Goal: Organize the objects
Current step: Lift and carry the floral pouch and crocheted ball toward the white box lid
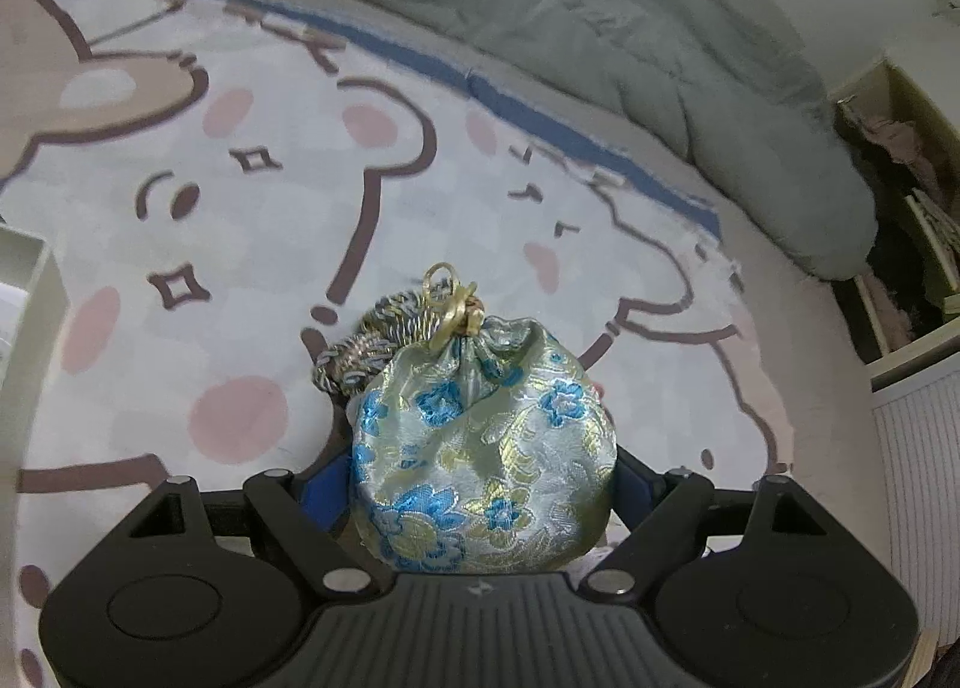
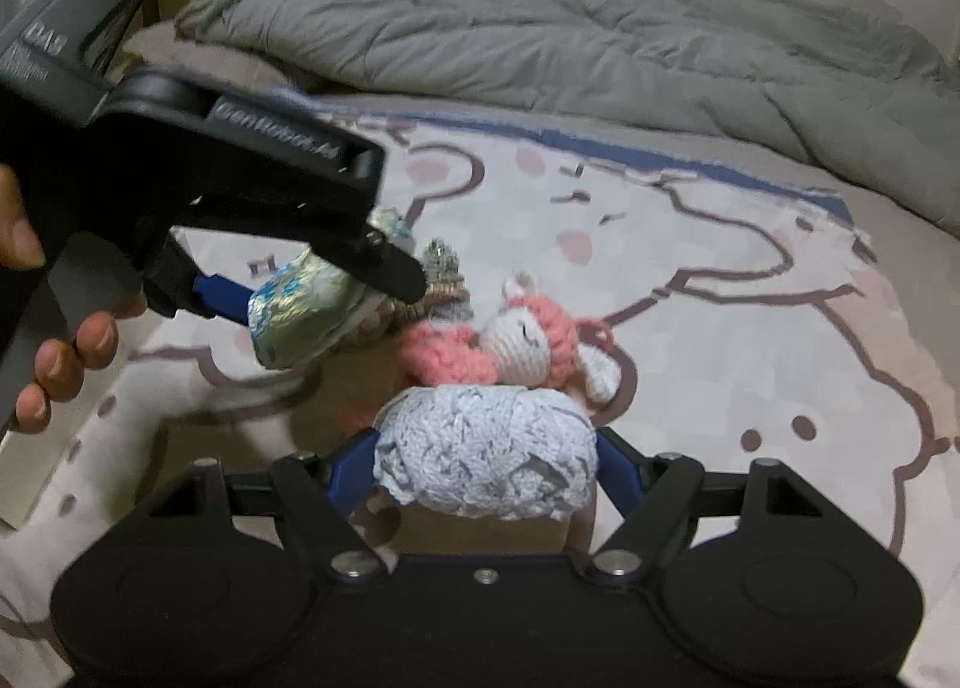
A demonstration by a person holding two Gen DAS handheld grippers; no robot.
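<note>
My left gripper (image 1: 480,448) is shut on a silk brocade drawstring pouch (image 1: 486,448) with blue and gold flowers and a gold cord, held above the bed. In the right wrist view the left gripper (image 2: 336,292) holds the same pouch (image 2: 300,316) at the left. My right gripper (image 2: 486,460) is shut on a pale blue ball of yarn (image 2: 486,454). Just beyond the yarn a crocheted pink and white doll (image 2: 516,346) lies on the blanket.
A cartoon bear blanket (image 1: 240,208) covers the bed. A rumpled grey duvet (image 2: 570,27) lies along the far side. A white box edge (image 1: 24,280) shows at the left, and open shelves (image 1: 900,244) with clutter at the right.
</note>
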